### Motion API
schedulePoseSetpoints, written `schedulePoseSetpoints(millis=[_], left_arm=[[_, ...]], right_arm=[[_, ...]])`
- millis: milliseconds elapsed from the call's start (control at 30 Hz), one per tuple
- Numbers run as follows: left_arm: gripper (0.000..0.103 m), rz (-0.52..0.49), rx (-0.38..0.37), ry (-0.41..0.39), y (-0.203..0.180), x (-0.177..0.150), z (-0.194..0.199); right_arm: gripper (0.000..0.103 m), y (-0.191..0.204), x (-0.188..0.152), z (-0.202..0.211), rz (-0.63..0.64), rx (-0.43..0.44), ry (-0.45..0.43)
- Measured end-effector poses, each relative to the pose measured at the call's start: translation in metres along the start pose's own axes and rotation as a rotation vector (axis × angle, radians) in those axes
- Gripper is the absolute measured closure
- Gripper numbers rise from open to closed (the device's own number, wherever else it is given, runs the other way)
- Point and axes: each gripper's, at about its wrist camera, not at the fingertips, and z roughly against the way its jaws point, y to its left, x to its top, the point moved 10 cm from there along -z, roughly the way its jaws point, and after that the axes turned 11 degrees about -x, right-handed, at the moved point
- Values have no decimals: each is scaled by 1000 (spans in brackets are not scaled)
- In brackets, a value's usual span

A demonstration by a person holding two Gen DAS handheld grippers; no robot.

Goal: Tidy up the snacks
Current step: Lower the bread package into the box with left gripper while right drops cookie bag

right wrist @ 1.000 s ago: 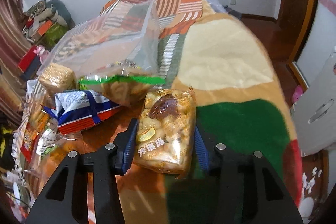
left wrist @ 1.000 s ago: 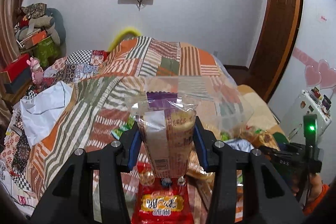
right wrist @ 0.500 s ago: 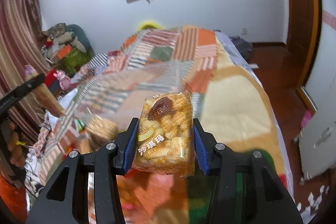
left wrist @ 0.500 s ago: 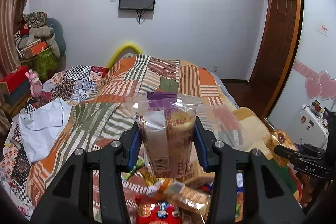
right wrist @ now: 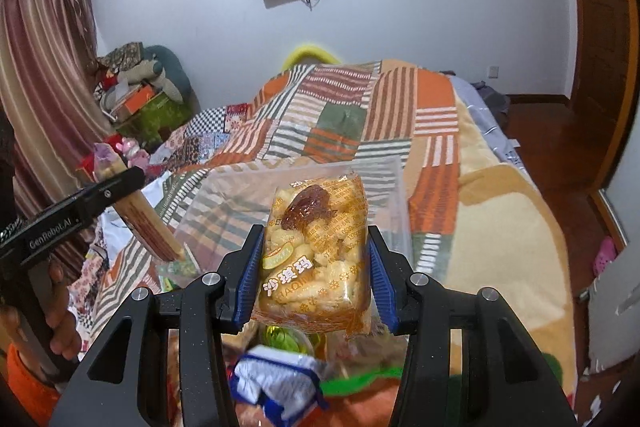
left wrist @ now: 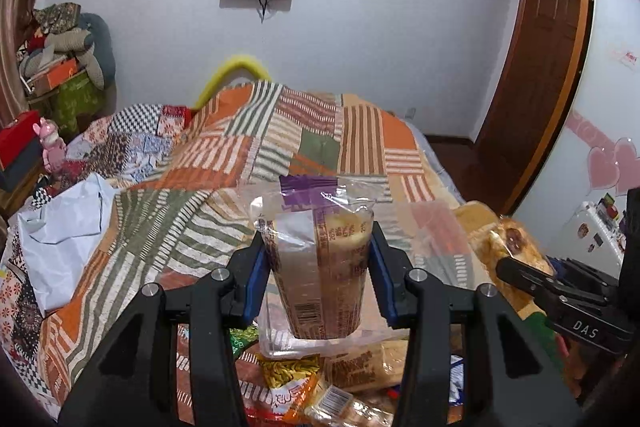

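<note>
A clear plastic container [right wrist: 394, 187] stands on the patchwork quilt [left wrist: 320, 139]; its contents cannot be determined. The quilt beyond it is bare. The left gripper [left wrist: 319, 281] clamps an upright wrapped snack pack [left wrist: 320, 267] above a pile of snack packets [left wrist: 316, 387]. The right gripper [right wrist: 316, 279] clamps a sachima pack [right wrist: 316, 251] between both pads, raised before the container.
</note>
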Motion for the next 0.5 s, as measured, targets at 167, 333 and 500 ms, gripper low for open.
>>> schedulePoseSetpoints(millis=[167,333,500], left_arm=[[58,-20,19,73,6,-9,-29],[58,-17,11,136,10,-19,-52],[58,-1,2,190,15,-29,-69]], right_arm=[[58,10,-1,-30,21,3,54],[58,14,-5,-51,48,-3,101],[58,17,-11,-62,55,5,141]])
